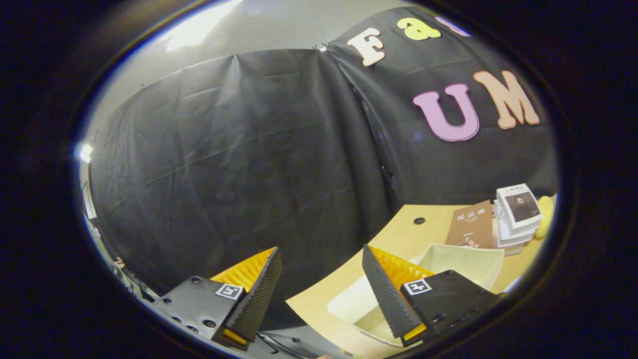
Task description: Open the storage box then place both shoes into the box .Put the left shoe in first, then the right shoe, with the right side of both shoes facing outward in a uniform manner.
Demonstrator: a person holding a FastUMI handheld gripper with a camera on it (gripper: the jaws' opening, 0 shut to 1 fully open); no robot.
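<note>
Draped black cloth (239,164) forms the booth wall beyond the gripper (321,259), whose fingers stand wide apart with nothing between them. Past the right finger (386,294), an open cream rectangular storage box (463,262) sits on the light wooden table (398,232). Further right lie a brown paperback book (471,227) and a stack of white books (518,214). I cannot tell where the shoes are.

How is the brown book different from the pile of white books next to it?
The brown book is single and lies flat on the table; the white books form a stack. The brown one sits nearer the cream box. Both rest on the table, beyond the open, empty tongs.
</note>
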